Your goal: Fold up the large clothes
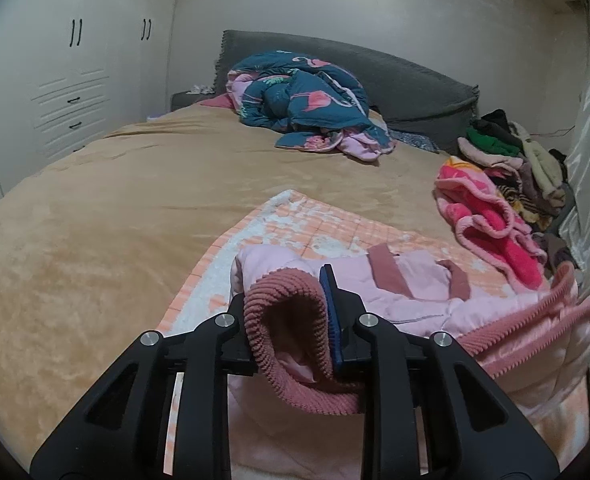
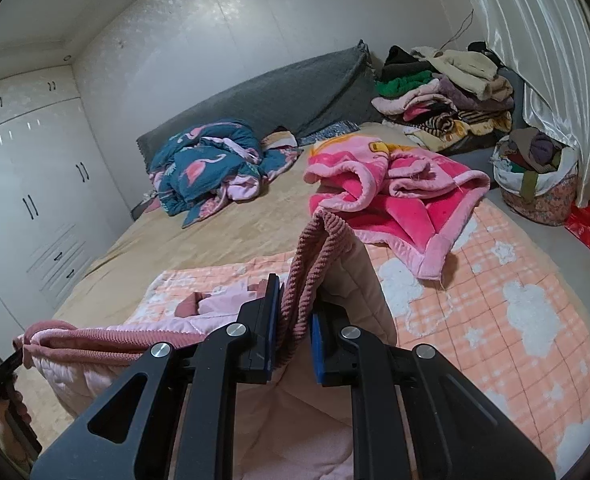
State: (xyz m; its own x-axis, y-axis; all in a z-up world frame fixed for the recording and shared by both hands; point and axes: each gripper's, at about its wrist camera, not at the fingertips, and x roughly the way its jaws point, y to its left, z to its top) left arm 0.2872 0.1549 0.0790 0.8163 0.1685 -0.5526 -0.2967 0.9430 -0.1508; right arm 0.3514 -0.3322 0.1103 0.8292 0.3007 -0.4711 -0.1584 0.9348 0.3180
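The left gripper [image 1: 295, 312] has its fingers [image 1: 332, 312] closed on the ribbed rose hem of a pale pink quilted jacket [image 1: 435, 296]; the cuff-like band bulges up between them. The right gripper [image 2: 295, 316] likewise has its fingers [image 2: 271, 316] pinched on the same ribbed band [image 2: 319, 264], which stands up in a peak above the tips. Between the two grips the hem runs crosswise, so the jacket's long axis lies ahead of the fingers, its body stretching away from them over a peach checked quilt with white clouds [image 2: 495, 280]. That quilt lies on the bed [image 1: 115, 208], covered in a tan blanket. No writing or label can be read on any fabric.

Beyond the fingers and to the right, a bright pink fleece blanket [image 2: 395, 196] lies crumpled. Farther off sits a teal flamingo-print duvet [image 1: 303, 100], bundled against the grey headboard [image 1: 407, 80]. A stack of clothes [image 2: 443, 92] rises far right. White wardrobes [image 1: 55, 80] stand far left.
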